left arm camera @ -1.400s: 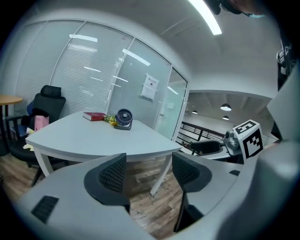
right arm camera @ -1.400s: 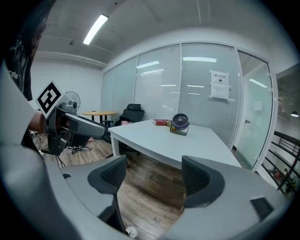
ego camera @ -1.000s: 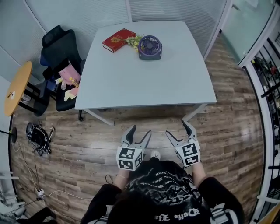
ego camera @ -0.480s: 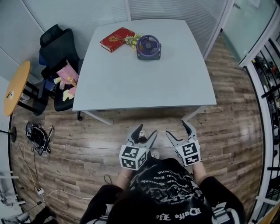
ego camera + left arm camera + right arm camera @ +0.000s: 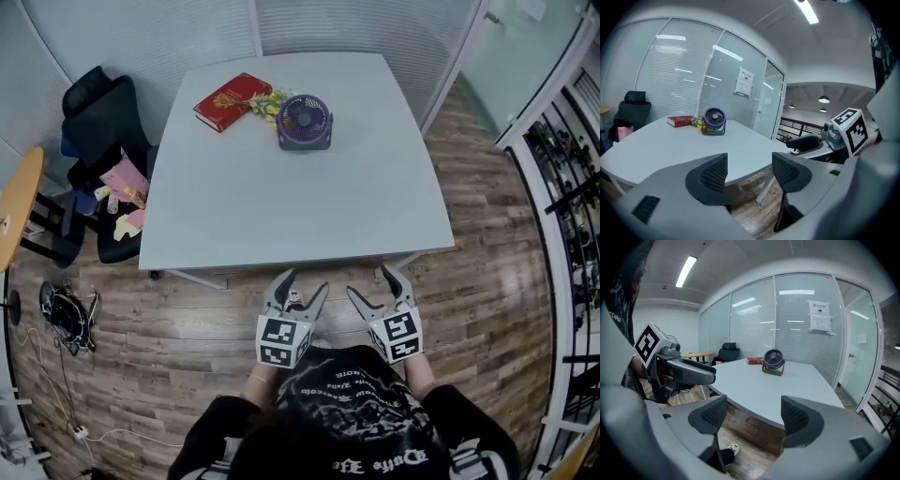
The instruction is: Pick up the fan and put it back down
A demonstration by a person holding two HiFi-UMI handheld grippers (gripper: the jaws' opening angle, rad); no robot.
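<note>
A small purple fan [image 5: 304, 122] stands upright at the far side of the pale grey table [image 5: 291, 197]; it also shows far off as the fan [image 5: 714, 121] and the fan [image 5: 774, 361] in the gripper views. Both grippers hang over the wooden floor, short of the table's near edge. My left gripper [image 5: 295, 286] is open with nothing between its jaws. To its right, my right gripper [image 5: 375, 283] is open and empty too. The right gripper [image 5: 820, 140] shows in the left gripper view, the left gripper [image 5: 677, 369] in the right one.
A red book [image 5: 227, 101] and a yellow-green bunch [image 5: 263, 101] lie just left of the fan. A black office chair [image 5: 94, 141] with pink and yellow items stands left of the table, beside a round wooden table [image 5: 17, 202]. Glass partitions run behind; cables [image 5: 61, 309] lie on the floor.
The head view has shifted, so the table and fan sit a little lower and further left in frame. Both grippers have drifted slightly up and left, still open.
</note>
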